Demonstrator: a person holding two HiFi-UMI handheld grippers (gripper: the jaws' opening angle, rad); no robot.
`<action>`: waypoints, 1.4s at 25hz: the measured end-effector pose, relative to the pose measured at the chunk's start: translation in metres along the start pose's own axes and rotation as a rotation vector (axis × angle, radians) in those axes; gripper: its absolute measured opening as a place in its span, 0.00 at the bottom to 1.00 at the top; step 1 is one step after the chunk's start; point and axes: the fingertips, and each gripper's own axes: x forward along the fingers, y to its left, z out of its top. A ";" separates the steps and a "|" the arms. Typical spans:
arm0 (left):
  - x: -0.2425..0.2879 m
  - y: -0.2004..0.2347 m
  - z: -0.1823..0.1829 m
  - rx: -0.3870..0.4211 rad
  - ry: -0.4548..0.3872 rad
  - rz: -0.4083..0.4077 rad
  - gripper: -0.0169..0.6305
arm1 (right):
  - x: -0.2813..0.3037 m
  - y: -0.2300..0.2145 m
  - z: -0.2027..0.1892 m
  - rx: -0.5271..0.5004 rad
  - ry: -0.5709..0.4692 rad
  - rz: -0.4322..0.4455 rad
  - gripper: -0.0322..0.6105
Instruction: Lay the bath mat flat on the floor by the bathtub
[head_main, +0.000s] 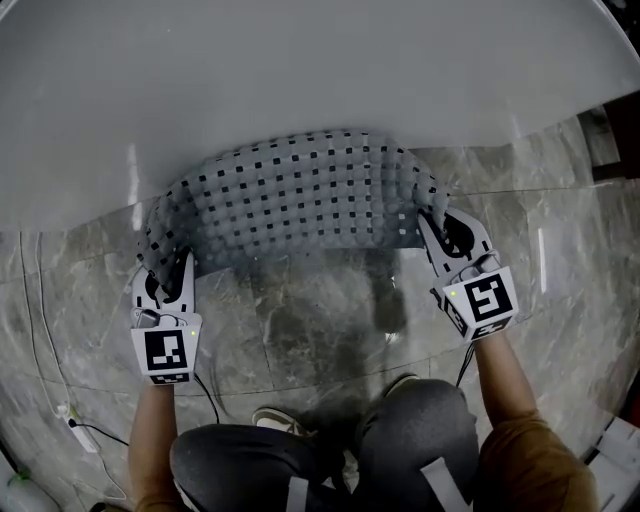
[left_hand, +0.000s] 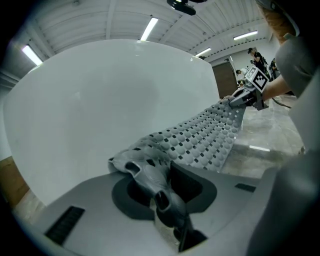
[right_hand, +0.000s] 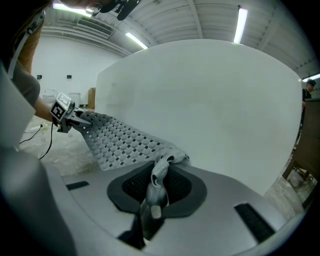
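Knees: the person's knees (head_main: 420, 425), in dark trousers, fill the bottom of the head view, with a shoe (head_main: 272, 420) showing between them.
Forearms: two bare forearms (head_main: 150, 430) reach forward, one on each side of the knees.
Cable: a thin cable (head_main: 40, 330) trails over the stone at the far left, well apart from the mat.
Marker cubes: each gripper carries a marker cube (head_main: 165, 352) at its near end, facing up.
Left gripper: the left gripper (head_main: 168, 275) has its jaws clamped on the mat's left corner. In its own view the corner is bunched and pinched between them (left_hand: 167, 200).
Right gripper: the right gripper (head_main: 440, 235) has its jaws drawn together on the opposite corner, which is folded into a narrow twist (right_hand: 152, 197).
Bath mat: the grey bath mat (head_main: 300, 190), dotted with square holes and round bumps, is stretched between the two grippers. It is held up off the ground and bows away from the person, not lying flat. Its far edge is close against the tub's side, though I cannot tell whether it touches.
Floor: the grey marbled floor (head_main: 300, 320) is glossy and carries a dark shadow under the mat.
Bathtub: the white bathtub (head_main: 300, 70) has a smooth curved wall that rises just behind the mat and fills the top of the head view.
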 end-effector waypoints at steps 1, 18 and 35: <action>0.000 -0.002 0.001 0.007 0.002 0.002 0.18 | 0.000 -0.002 -0.003 0.001 0.000 0.001 0.14; 0.006 -0.010 -0.015 -0.122 0.107 -0.021 0.18 | 0.004 -0.018 -0.015 0.060 0.035 0.105 0.15; -0.045 -0.057 -0.087 -0.367 0.267 -0.113 0.21 | -0.030 0.010 -0.105 0.159 0.399 0.187 0.22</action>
